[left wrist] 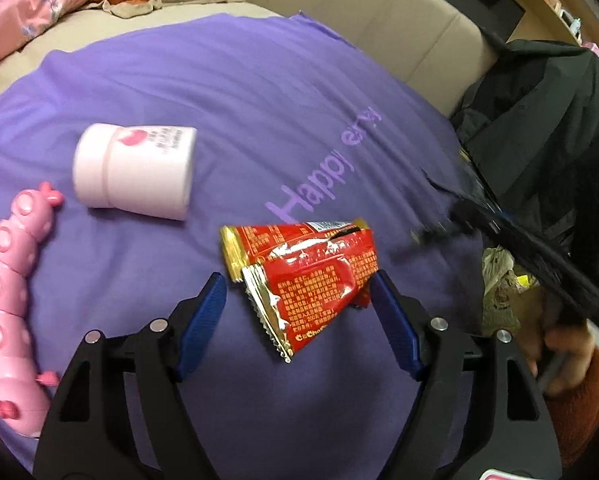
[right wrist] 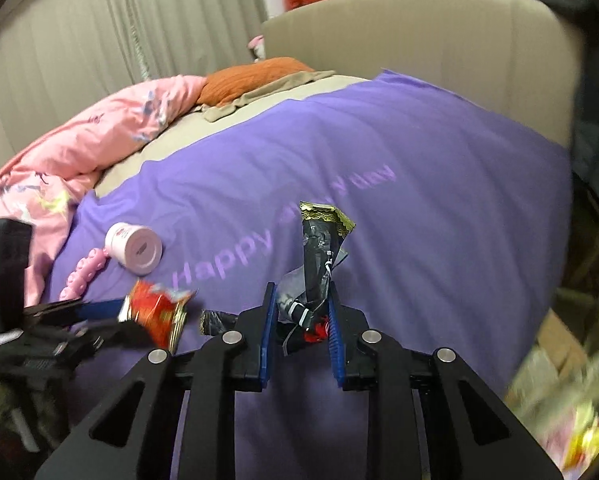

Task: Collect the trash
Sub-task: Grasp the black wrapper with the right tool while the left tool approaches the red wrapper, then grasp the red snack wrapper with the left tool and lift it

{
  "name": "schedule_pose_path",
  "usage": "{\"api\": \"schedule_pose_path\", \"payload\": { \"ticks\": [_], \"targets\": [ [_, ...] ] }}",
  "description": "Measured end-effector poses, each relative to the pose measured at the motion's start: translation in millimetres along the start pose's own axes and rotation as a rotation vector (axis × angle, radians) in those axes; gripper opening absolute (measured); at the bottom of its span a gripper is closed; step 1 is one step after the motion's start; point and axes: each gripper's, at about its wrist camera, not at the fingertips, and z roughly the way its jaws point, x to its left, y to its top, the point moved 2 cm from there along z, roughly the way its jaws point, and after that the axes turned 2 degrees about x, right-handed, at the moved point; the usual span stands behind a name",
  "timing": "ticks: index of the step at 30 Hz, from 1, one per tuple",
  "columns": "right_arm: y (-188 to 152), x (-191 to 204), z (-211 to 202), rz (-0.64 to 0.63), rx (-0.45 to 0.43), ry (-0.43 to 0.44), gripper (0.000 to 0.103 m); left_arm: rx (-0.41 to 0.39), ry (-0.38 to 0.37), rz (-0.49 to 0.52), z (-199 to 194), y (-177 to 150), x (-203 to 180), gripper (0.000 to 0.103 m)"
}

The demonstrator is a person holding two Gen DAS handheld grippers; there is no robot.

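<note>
Left tool (left wrist: 297, 286): jaws are spread wide, and a red wrapper (left wrist: 307, 276) is framed between the blue fingers (left wrist: 203, 312); its crumpled edge touches the right finger, while a clear gap is seen at the left finger. Whether the wrapper rests on the purple sheet (left wrist: 219, 92) or is lifted cannot be told.

Right tool (right wrist: 301, 320): jaws are drawn narrow and clamped on a black wrapper (right wrist: 319, 240), which is held upright, its gold-trimmed end pointing to 12 o'clock above the sheet (right wrist: 419, 160). In the right wrist view, the red wrapper (right wrist: 157, 312) and the left tool (right wrist: 99, 316) are seen at 9 o'clock.

Other items, left wrist view: a pink-white jar (left wrist: 135, 170) is lain on its side at 10 o'clock on the sheet; a pink caterpillar toy (left wrist: 11, 300) is lain at 9 o'clock, just beside the jar. A black garment (left wrist: 539, 120) is located at 2 o'clock, past the bed edge. A pink quilt (right wrist: 79, 152) is bunched at 10 o'clock in the right wrist view.
</note>
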Motion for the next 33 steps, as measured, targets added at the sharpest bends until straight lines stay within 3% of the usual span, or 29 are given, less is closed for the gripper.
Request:
{"api": "schedule_pose_path", "payload": {
  "ticks": [7, 13, 17, 19, 22, 24, 26, 30, 33],
  "targets": [
    [-34.9, -20.6, -40.2, 0.066, -0.034, -0.003, 0.023, 0.006, 0.084, -0.018, 17.2, 11.4, -15.6, 0.067],
    [-49.7, -38.5, -67.5, 0.092, -0.059, -0.017, 0.023, -0.028, 0.091, -0.060, 7.7, 18.3, -28.0, 0.026],
    [-57.8, -49.8, -78.4, 0.116, -0.059, -0.024, 0.023, -0.073, 0.073, -0.031, -3.4, 20.1, -39.2, 0.010],
    [-61.5, -52.2, -81.7, 0.120, -0.055, -0.025, 0.023, -0.088, 0.070, -0.011, -8.2, 17.7, -44.5, 0.008],
    [-66.1, -52.1, -88.0, 0.122, -0.059, -0.029, 0.023, -0.110, 0.040, 0.005, -17.3, 17.1, -47.5, 0.008],
    [-67.6, -50.3, -94.4, 0.110, -0.071, -0.040, 0.023, -0.140, 0.019, 0.000, -23.1, 19.2, -43.6, 0.015],
    [-67.9, -48.4, -98.0, 0.097, -0.083, -0.048, 0.023, -0.170, 0.001, 0.024, -28.6, 24.4, -38.2, 0.051],
    [-63.6, -47.7, -101.8, 0.070, -0.094, -0.047, 0.023, -0.179, 0.021, 0.264, -25.6, 45.1, -43.5, 0.054],
    [-61.4, -47.6, -102.5, 0.055, -0.090, -0.039, 0.023, -0.107, 0.025, 0.410, -1.4, 58.2, -46.7, 0.054]
  ]
}}
